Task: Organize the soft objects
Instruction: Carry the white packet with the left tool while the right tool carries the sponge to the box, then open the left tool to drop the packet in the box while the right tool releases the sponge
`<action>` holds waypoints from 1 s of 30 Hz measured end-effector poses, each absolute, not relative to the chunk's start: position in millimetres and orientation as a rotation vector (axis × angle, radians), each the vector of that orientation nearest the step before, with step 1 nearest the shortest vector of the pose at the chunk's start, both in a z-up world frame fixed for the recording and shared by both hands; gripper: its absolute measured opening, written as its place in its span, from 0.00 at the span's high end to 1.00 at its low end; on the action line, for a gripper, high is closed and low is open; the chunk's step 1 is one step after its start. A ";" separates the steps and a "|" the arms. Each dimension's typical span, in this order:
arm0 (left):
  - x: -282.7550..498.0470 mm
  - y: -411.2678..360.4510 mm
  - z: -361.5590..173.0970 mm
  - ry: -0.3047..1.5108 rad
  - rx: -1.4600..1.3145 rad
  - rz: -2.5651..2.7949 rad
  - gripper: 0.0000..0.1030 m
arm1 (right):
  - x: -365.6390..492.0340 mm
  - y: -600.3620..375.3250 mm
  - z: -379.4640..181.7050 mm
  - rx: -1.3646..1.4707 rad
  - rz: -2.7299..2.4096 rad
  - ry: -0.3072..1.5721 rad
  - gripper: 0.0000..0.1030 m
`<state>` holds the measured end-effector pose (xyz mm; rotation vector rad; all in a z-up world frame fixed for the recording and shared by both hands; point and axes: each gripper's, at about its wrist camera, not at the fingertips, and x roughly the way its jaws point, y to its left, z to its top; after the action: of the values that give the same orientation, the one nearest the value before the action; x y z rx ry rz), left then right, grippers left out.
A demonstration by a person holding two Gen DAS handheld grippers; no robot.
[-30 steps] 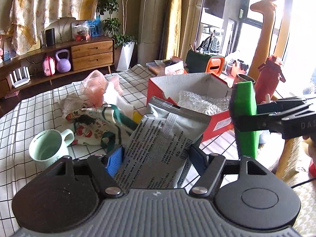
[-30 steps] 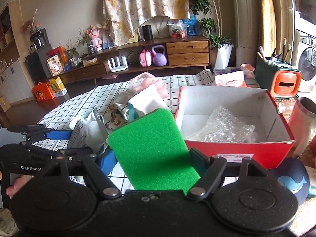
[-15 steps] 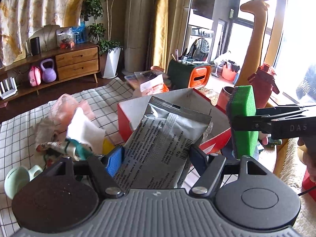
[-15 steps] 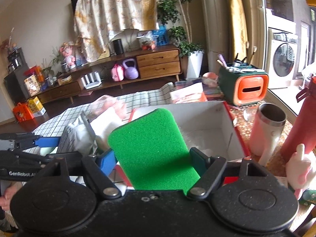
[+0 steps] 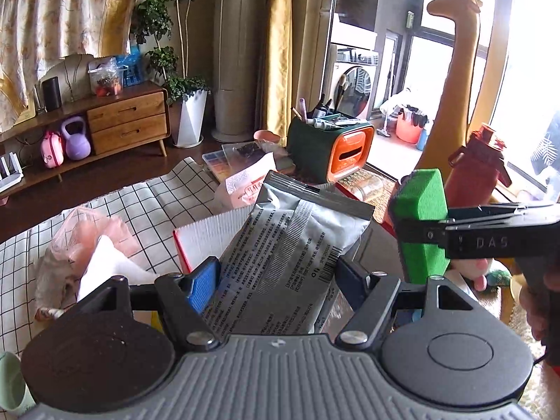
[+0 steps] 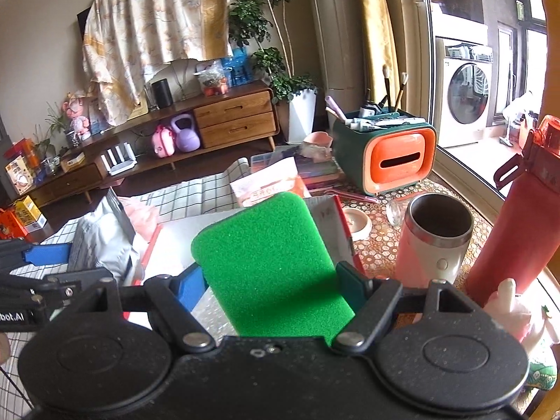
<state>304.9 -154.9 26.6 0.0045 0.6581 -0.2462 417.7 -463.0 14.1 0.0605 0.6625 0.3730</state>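
two tools are in the pictures, and each one carries one soft thing. the left tool [image 5: 276, 280] is closed on one grey foil pouch [image 5: 290, 262], which stands up between its blue pad and its dark pad, with the long axis going away from the camera and the sealed end at the far side. the right tool [image 6: 271, 287] is closed on one green sponge [image 6: 266, 266], a flat block with rounded corners; its long axis also points away, tilted a little to the left.

the relation that matters is this: one red box [image 6: 344, 231] with white inner walls lies directly ahead of both tools and below them, on the worktop [image 5: 140, 203] with the checked cloth. in the right wrist view the sponge covers the middle of the opening, and something shiny, maybe bubble wrap, shows below it. in the left wrist view the pouch hides most of the box; only its near left corner is visible. i judge the right tool to be a little nearer to the opening, with the left tool just beside it on the left.

left of the box lies a small heap of soft things not yet sorted: one pink plastic bag [image 5: 87, 234] and one white folded piece [image 5: 108, 266]; more i cannot count. right of the box stand one steel cup [image 6: 435, 238] and one red bottle [image 6: 518, 224]. farther away stands one green and orange holder [image 6: 388, 154] with brushes.
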 end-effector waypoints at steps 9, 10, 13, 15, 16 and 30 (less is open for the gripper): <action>361.5 -169.3 5.2 0.699 -0.002 -0.174 0.30 | 448.2 -456.7 -17.9 0.020 0.384 0.722 0.25; 367.5 -169.6 1.0 0.708 -0.004 -0.167 0.30 | 450.1 -455.0 -20.1 0.009 0.386 0.725 0.25; 386.0 -170.3 -12.1 0.739 -0.010 -0.151 0.30 | 457.7 -449.6 -26.4 -0.019 0.393 0.732 0.26; 394.9 -171.7 -19.0 0.747 -0.005 -0.143 0.30 | 462.4 -445.8 -31.3 -0.044 0.385 0.734 0.26; 399.5 -172.6 -22.7 0.757 -0.005 -0.147 0.30 | 465.1 -443.2 -34.3 -0.062 0.382 0.736 0.27; 437.0 -191.2 -72.8 0.888 0.027 -0.181 0.30 | 477.4 -418.3 -75.6 -0.268 0.411 0.838 0.26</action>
<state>437.0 -191.2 -72.8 0.0274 0.8878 -0.1813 477.4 -418.3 -75.6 -0.2681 0.8384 0.4109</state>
